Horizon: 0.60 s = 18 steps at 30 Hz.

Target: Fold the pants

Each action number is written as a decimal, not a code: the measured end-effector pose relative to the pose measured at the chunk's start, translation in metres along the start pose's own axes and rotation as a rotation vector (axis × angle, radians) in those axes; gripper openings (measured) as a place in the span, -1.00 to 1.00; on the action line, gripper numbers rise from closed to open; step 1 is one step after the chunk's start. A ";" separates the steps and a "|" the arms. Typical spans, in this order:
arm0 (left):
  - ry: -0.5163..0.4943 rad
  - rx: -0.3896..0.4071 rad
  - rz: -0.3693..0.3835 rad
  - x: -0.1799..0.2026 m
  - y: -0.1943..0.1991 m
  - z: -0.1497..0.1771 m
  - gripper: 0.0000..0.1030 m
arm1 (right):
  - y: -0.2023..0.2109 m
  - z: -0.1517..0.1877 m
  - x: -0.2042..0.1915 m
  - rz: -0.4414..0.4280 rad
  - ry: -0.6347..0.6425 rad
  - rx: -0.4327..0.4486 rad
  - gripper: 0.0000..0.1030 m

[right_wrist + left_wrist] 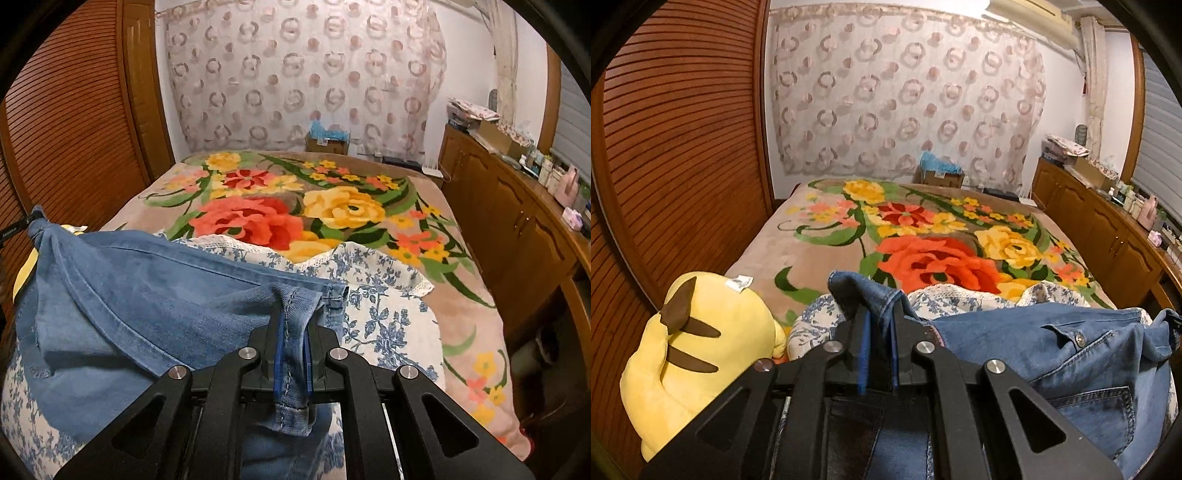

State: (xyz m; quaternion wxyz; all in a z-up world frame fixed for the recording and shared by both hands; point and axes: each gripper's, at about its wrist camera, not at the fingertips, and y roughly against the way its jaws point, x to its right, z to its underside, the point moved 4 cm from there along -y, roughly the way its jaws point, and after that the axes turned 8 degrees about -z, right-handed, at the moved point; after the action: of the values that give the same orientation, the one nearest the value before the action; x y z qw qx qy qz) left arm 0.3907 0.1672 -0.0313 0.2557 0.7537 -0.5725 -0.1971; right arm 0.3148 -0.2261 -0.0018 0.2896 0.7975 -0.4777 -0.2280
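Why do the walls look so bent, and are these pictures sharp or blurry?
Left wrist view: fisheye bows the slatted wardrobe door, corners go black, the left gripper clamping the jeans looks sharp. Right wrist view: same bending, the right gripper crisp, the curtain softer, lighting dim and warm.

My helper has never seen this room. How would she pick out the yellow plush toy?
Start at the bed with the big floral blanket. At its near-left corner, against the slatted wooden doors, lies the yellow plush toy. Unlike the denim pants beside it, it is bright yellow with dark brown stripes.

No legible text, label or number anywhere
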 end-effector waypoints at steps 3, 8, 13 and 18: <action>0.005 -0.022 -0.001 -0.003 -0.001 0.002 -0.69 | 0.001 -0.004 0.001 0.007 0.000 0.005 -0.71; -0.023 -0.030 0.003 -0.007 0.012 0.011 -0.11 | 0.011 -0.002 0.004 0.050 0.004 0.027 -0.38; -0.049 -0.034 0.037 -0.005 0.030 0.017 0.04 | 0.015 0.005 -0.005 -0.001 0.015 0.047 -0.20; -0.068 -0.018 0.127 0.012 0.052 0.027 0.57 | 0.020 0.020 -0.038 -0.085 0.104 0.013 -0.04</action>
State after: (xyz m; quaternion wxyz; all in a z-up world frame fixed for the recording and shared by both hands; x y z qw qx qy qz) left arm 0.3382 0.1404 -0.0212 0.2548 0.7062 -0.6258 -0.2113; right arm 0.2725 -0.2042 0.0008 0.2990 0.8296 -0.4292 -0.1954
